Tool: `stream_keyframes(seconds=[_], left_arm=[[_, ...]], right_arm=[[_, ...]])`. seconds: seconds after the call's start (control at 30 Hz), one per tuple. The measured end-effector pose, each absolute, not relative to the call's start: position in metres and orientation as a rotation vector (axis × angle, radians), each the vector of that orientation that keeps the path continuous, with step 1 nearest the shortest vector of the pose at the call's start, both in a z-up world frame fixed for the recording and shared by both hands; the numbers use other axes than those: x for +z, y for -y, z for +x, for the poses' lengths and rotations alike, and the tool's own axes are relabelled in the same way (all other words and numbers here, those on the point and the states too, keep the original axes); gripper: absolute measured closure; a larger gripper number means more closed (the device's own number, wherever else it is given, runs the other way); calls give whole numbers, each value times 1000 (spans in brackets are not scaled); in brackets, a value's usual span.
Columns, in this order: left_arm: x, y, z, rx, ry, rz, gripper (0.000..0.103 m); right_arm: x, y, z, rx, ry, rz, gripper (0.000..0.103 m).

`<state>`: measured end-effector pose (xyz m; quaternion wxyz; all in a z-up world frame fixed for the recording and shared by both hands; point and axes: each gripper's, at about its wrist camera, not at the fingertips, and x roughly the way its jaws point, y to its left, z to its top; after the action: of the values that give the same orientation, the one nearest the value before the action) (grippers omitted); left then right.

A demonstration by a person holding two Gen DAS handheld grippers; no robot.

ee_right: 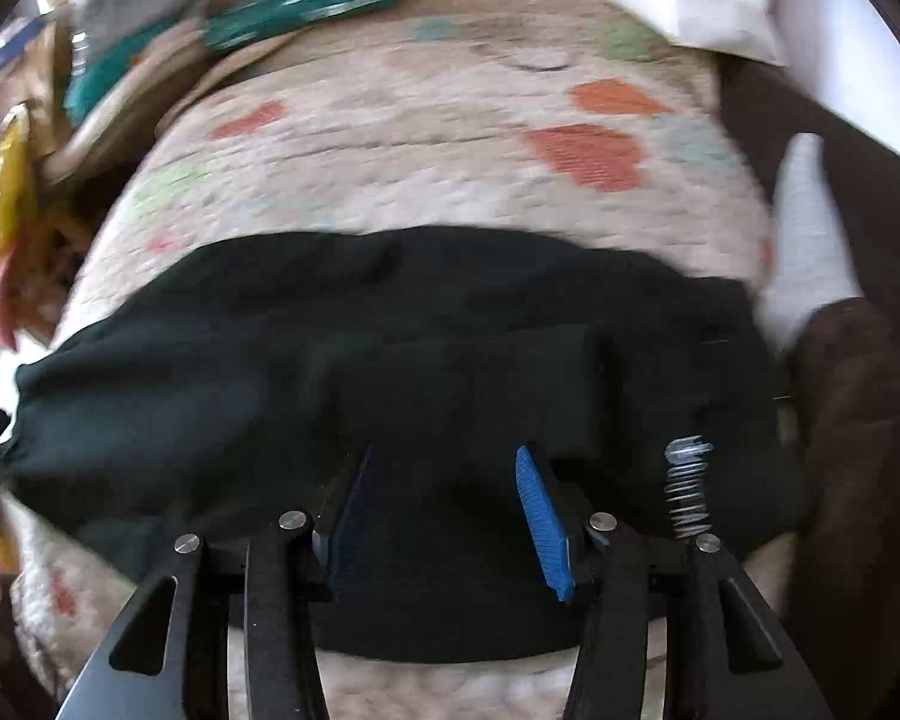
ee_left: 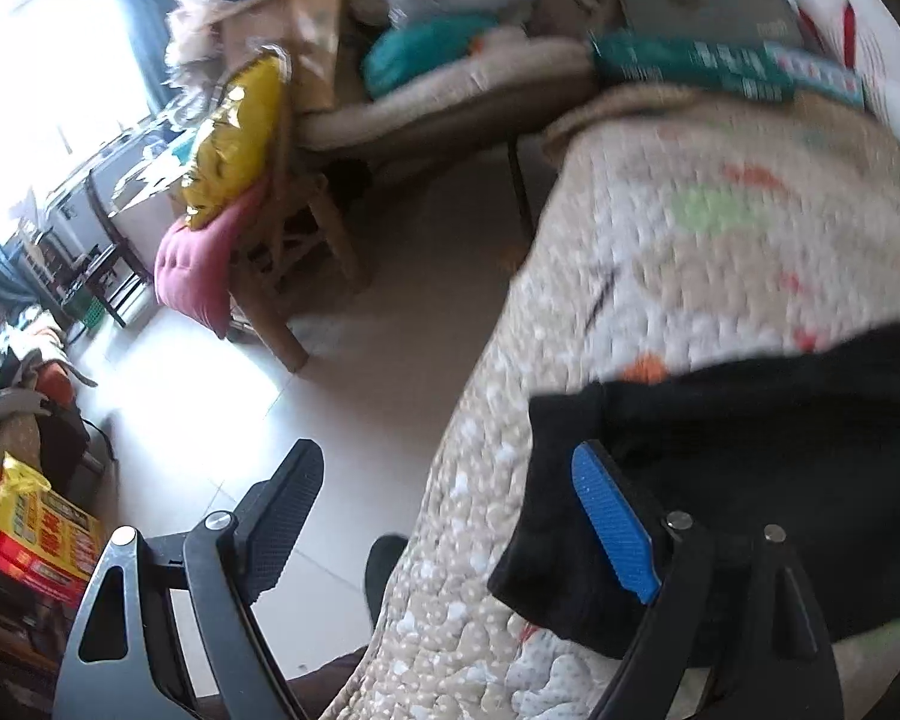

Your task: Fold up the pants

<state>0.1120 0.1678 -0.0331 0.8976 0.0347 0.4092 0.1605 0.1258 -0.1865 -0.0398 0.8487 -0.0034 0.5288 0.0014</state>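
Note:
The black pants (ee_right: 390, 348) lie folded in a wide band across a beige quilted cover (ee_right: 426, 138) with coloured patches. In the left wrist view the pants (ee_left: 750, 438) fill the lower right, at the cover's edge (ee_left: 486, 480). My left gripper (ee_left: 444, 480) is open; its blue pad (ee_left: 615, 531) rests over the pants' left end and its other finger (ee_left: 282, 516) hangs over the floor. My right gripper (ee_right: 444, 504) is open just above the pants' near edge, holding nothing.
A wooden chair (ee_left: 294, 276) with a pink cushion (ee_left: 198, 264) and yellow bag (ee_left: 234, 138) stands left of the bed. A teal package (ee_right: 306, 6) lies at the far edge. Brown fabric (ee_right: 852, 420) and a white sock (ee_right: 810, 240) lie at the right.

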Motion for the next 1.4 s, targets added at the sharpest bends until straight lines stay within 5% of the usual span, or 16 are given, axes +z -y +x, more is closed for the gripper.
stream_keyframes(seconds=[0.33, 0.5, 0.73, 1.07, 1.4], left_arm=[[-23, -206, 106, 380, -836, -149, 17], [-33, -168, 110, 227, -855, -105, 17], [-72, -135, 122, 162, -1016, -12, 17], [-80, -150, 124, 149, -1068, -126, 14], [-73, -157, 124, 162, -1038, -119, 14]], right_arm=[[-49, 181, 93, -117, -1224, -238, 18], [-15, 169, 102, -102, -1117, -277, 23], [-10, 135, 178, 73, -1063, -133, 53], [-31, 117, 255, -43, -1125, -157, 52], [-33, 133, 97, 49, -1159, -220, 43]])
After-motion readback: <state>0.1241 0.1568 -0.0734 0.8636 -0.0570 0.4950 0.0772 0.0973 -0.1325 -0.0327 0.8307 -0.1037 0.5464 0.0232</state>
